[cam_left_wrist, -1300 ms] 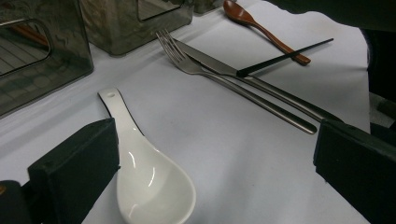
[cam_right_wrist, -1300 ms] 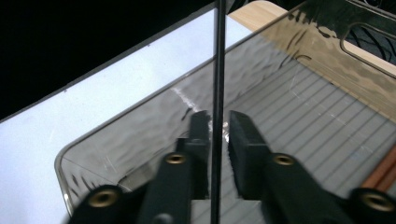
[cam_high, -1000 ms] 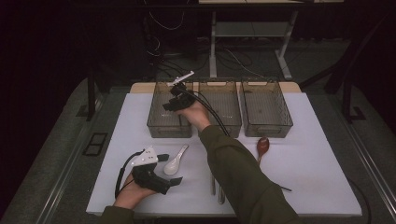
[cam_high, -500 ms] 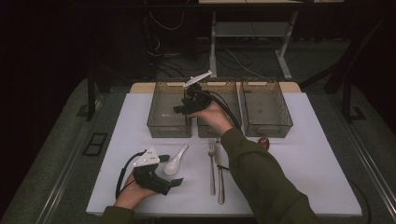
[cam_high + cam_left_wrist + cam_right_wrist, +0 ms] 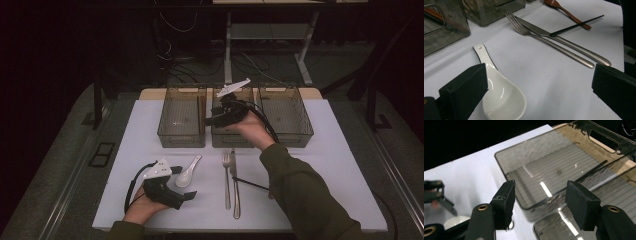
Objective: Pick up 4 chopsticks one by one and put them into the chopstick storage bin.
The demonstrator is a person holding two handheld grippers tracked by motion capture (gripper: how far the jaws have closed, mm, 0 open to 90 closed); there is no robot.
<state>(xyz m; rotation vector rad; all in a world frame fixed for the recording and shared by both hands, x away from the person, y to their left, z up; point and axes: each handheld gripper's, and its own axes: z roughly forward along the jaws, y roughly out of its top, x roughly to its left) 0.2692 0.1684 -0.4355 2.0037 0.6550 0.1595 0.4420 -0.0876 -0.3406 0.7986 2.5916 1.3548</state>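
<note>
Right gripper [image 5: 218,119]: held over the middle bin [image 5: 235,137]; in the right gripper view its jaws are seen spread, having just been opening, with nothing gripped between them.
Right gripper's aim: in its own view the jaws are pointed down at the left bin [image 5: 564,167] and at the near corner of the bin beside it.
Chopstick in bin [image 5: 591,171]: a dark stick is seen lying inside the left bin, leaned against its far wall.
Left gripper [image 5: 181,196]: rested low on the mat [image 5: 150,150] at the near left, held in the left hand [image 5: 142,210]; its jaws are spread wide and nothing is pinched.
Spoon [image 5: 501,96]: a white ceramic one, lain on the mat just by the left jaw, bowl toward the gripper, handle pointed toward the bins; not gripped.
Fork [image 5: 549,38]: lain on the mat beside the knife [image 5: 564,40], the two close and parallel, well apart from the spoon.
Black chopstick [image 5: 576,25]: lain across the knife, crossed over the handle of a brown spoon [image 5: 566,11].
Right bin [image 5: 285,117]: stood beside the middle bin, all three in a row at the mat's far edge.
</note>
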